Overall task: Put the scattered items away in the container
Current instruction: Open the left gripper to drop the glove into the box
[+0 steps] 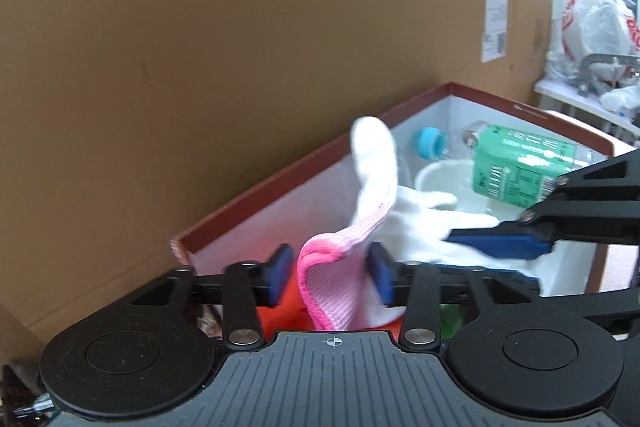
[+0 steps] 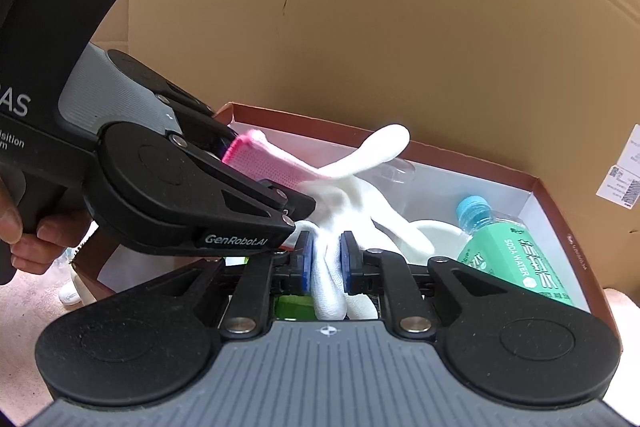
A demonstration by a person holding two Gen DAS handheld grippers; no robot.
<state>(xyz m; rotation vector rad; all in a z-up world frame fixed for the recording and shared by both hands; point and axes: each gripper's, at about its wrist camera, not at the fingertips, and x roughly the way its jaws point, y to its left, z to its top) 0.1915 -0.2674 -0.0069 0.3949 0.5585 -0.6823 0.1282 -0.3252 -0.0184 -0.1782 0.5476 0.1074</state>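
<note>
**Spotter:** Where was the glove?

**Me:** I had the white glove (image 2: 352, 195) over the red-rimmed box (image 2: 560, 199), with the soda water bottle (image 2: 516, 255) already inside. My right hand-held gripper (image 2: 325, 261) pinched its fingers; my left hand-held gripper (image 1: 329, 277) stood partly open around the pink cuff (image 1: 336, 279), perhaps only touching it.

**Spotter:** Next?

**Me:** Placing step, I judged: lower, then open both.

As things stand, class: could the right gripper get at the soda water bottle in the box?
Probably not yet. The right gripper is shut on the white glove, which it shares with the left gripper. The soda water bottle lies uncovered in the box.
</note>
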